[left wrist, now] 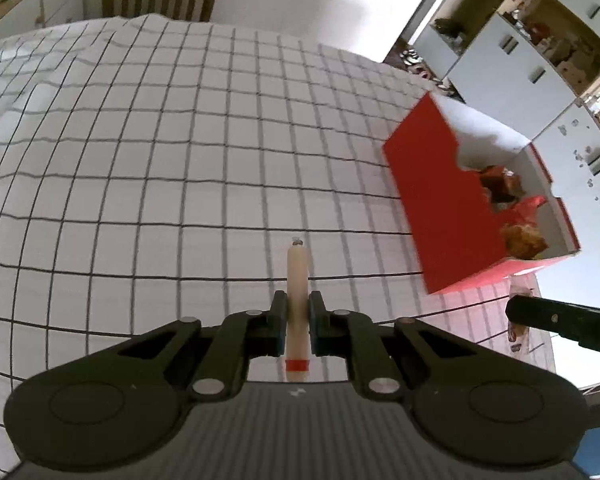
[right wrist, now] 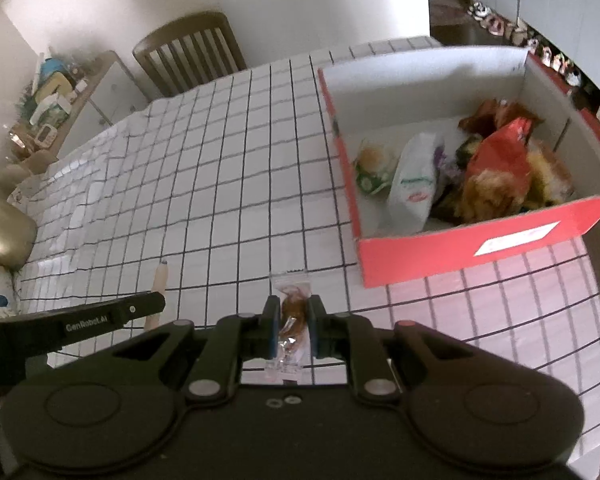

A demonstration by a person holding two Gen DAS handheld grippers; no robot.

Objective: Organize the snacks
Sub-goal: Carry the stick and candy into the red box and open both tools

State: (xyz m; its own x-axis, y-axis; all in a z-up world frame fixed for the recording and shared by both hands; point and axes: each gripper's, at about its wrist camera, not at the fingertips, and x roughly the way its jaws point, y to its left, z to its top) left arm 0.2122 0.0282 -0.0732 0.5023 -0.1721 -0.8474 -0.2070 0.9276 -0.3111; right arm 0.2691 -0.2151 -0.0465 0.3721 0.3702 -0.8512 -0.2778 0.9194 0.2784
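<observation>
Snacks are in both grips. At lower centre of the left wrist view, the left tongs point(left wrist: 298, 320) pinch a pale sausage stick point(left wrist: 297, 292) with a red band near its lower end; its metal-clipped tip points up the frame over the white surface point(left wrist: 160, 168) with its black grid lines. At lower centre of the right wrist view, the right tongs point(right wrist: 293, 320) are pressed onto a clear wrapper with a brown snack point(right wrist: 292, 316) inside.

Only the right wrist view looks down into the red box point(right wrist: 480, 246), at right of the frame: a white pouch point(right wrist: 414, 184), a small green-and-white packet point(right wrist: 372, 168) and an orange-red bag point(right wrist: 500, 152) lie among other wrappers on its white floor. A white label sits on the box's near red wall, its print too blurred to read. From the left wrist view the same box appears at centre right, side-on, with only a few wrappers showing past a notch in its wall.

The right view also catches the other tool's arm at lower left, marked "GenRobot.AI", plus a wooden chair point(right wrist: 192, 52) at upper centre. White cabinets point(left wrist: 512, 64) fill the left view's upper right.
</observation>
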